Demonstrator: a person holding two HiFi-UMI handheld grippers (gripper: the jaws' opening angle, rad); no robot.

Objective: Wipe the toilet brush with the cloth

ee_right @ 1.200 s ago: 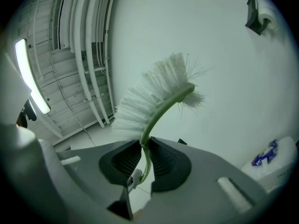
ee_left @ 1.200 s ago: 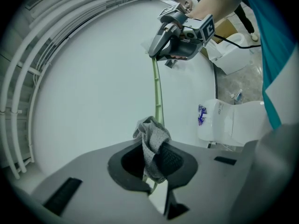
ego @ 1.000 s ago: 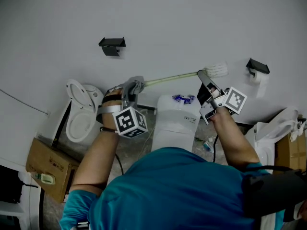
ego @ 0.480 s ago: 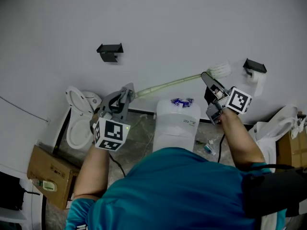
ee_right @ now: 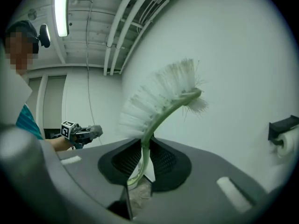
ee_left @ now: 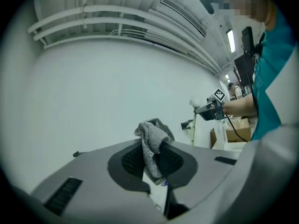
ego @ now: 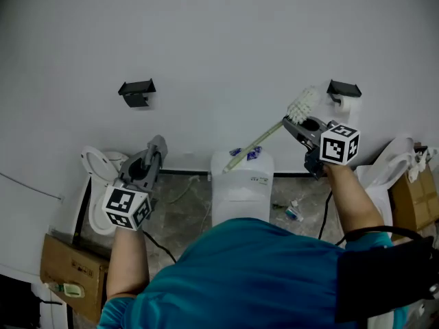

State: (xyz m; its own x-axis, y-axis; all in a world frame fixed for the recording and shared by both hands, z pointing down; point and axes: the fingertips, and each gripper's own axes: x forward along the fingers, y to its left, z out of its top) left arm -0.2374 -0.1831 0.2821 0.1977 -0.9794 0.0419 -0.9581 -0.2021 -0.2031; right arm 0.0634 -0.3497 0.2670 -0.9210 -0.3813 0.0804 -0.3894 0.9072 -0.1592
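My right gripper (ego: 293,123) is shut on the pale green stem of the toilet brush (ego: 300,105), just below its white bristle head. The handle (ego: 250,147) slants down-left over the toilet tank. In the right gripper view the stem (ee_right: 144,146) runs between the jaws, with the bristles (ee_right: 159,94) above them. My left gripper (ego: 158,145) is off to the left, well apart from the brush. It is shut on a bunched grey cloth (ee_left: 152,141) that sticks up from between the jaws. Each gripper shows small in the other's view: the right gripper (ee_left: 210,110), the left gripper (ee_right: 80,132).
A white toilet tank (ego: 240,184) stands below the brush handle. An open toilet (ego: 95,184) is at the left, and another (ego: 387,168) at the right. A paper-roll holder (ego: 343,90) and a black bracket (ego: 136,92) hang on the wall. Cardboard boxes (ego: 68,276) (ego: 416,199) sit on the floor.
The left gripper with the cloth has come off the handle, moved left and rolled. The right gripper has turned the brush, so the handle now slants down-left.
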